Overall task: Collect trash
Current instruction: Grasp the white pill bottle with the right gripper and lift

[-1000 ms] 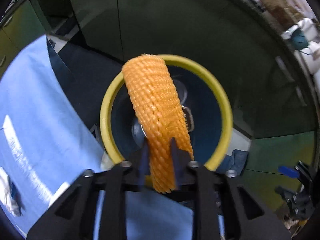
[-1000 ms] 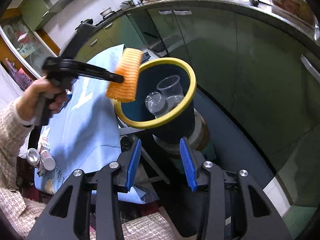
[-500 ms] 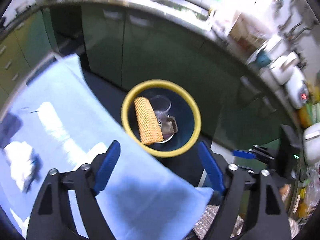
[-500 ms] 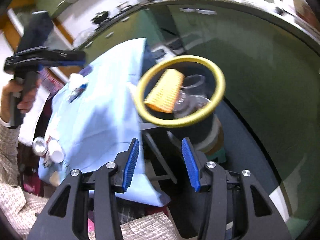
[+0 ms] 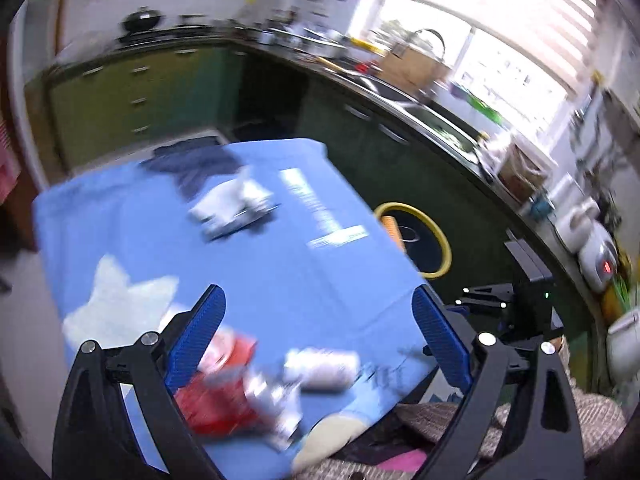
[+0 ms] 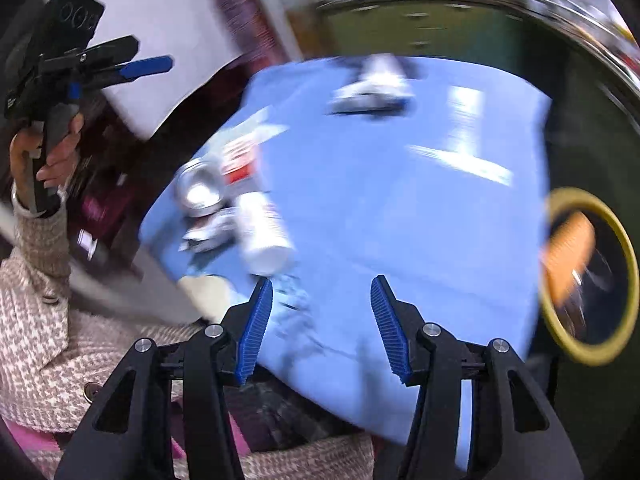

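My left gripper (image 5: 316, 332) is open and empty, raised above the near end of the blue tablecloth (image 5: 280, 264). It also shows in the right wrist view (image 6: 132, 64), held high at the left. My right gripper (image 6: 322, 320) is open and empty over the cloth's near edge. The yellow-rimmed bin (image 5: 436, 236) stands past the table's right edge with the orange foam net (image 5: 392, 228) inside; both show in the right wrist view, the bin (image 6: 624, 248) and the net (image 6: 568, 252). On the cloth lie a red wrapper (image 5: 216, 396), a white bottle (image 5: 324, 368), a can (image 6: 198, 192) and crumpled white trash (image 5: 232, 204).
Green kitchen cabinets (image 5: 132, 96) and a cluttered counter with a sink (image 5: 420, 108) curve behind the table. Appliances (image 5: 592, 236) stand at the right. The person's checked sleeve (image 6: 44, 308) is at the lower left. Both views are motion-blurred.
The left gripper let go of the orange net, which now lies in the bin, and pulled back over the table, fully open. The right gripper swung left from the bin toward the tabletop.
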